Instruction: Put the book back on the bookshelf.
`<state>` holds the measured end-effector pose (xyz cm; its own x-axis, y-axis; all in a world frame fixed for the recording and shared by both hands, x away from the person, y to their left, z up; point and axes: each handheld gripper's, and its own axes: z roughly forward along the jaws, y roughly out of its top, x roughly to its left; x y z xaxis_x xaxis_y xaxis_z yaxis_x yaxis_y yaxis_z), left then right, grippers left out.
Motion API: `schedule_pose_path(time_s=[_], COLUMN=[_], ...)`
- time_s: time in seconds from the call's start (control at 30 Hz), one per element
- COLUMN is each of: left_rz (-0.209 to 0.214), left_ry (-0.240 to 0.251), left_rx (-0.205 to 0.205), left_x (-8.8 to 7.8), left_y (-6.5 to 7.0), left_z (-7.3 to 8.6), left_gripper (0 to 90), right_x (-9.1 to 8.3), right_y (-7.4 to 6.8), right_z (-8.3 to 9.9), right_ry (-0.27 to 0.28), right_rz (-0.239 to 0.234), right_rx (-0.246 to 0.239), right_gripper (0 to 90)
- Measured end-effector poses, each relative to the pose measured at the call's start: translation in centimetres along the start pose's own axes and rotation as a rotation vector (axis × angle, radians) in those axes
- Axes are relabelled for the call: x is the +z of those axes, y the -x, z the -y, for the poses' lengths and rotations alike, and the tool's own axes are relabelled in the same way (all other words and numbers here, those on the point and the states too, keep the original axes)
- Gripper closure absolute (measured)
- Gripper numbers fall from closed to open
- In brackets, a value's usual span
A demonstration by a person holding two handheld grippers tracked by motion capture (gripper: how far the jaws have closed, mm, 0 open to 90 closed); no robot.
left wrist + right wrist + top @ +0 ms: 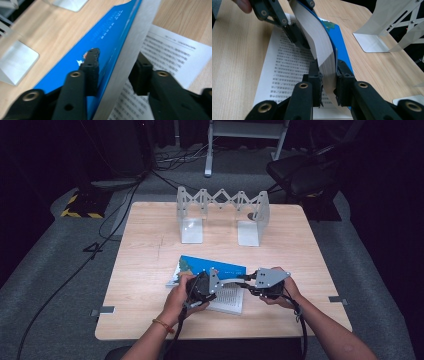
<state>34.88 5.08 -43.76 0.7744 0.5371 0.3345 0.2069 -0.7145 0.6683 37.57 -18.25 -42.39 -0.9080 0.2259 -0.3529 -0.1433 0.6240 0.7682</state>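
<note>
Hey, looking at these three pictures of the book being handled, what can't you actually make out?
- Printed text on the open page: too blurred to read in both gripper views.
- Book cover title: too small in the high view, steeply slanted in the left gripper view.
- Left gripper: one jaw lies on the cover, but whether the other touches the pages cannot be told.
- Metal rack: cut off by the frame edge in the right gripper view.
</note>
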Motion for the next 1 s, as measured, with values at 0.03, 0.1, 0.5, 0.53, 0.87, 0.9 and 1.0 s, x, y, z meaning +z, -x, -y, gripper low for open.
schedule_pose_path(time_s=[0.03,0.1,0.5,0.53,0.87,0.9,1.0], left_rz=[-0.002,0.004,0.042,0.054,0.086,0.093,0.105], left_ry=[0.02,0.039,0.231,0.246,0.301,0.3,0.307], left_rx=[-0.002,-0.001,-0.135,-0.155,-0.234,-0.235,-0.245], left_x=[0.0,0.0,-1.7,-1.9,-2.5,-2.5,-2.6], left_y=[-0.1,-0.2,-2.5,-2.8,-3.9,-4.0,-4.1], left_z=[0.0,0.2,2.2,2.3,3.0,3.0,3.1], left_gripper=[68.9,72.9,77.1,77.1,77.1,77.1,77.0], right_x=[-0.1,-0.3,-2.3,-1.7,3.5,3.7,4.1], right_y=[0.0,0.3,5.4,5.6,5.0,4.9,4.3], right_z=[-0.1,0.0,5.5,6.0,8.6,8.5,7.9], right_ry=[-0.002,0.024,0.023,-0.01,-0.146,-0.141,-0.102], right_rz=[0.005,0.022,0.156,0.148,0.067,0.052,0.02], right_rx=[0.001,0.04,0.312,0.326,0.368,0.37,0.373], right_gripper=[75.9,69.5,31.0,29.4,29.7,29.3,34.9])
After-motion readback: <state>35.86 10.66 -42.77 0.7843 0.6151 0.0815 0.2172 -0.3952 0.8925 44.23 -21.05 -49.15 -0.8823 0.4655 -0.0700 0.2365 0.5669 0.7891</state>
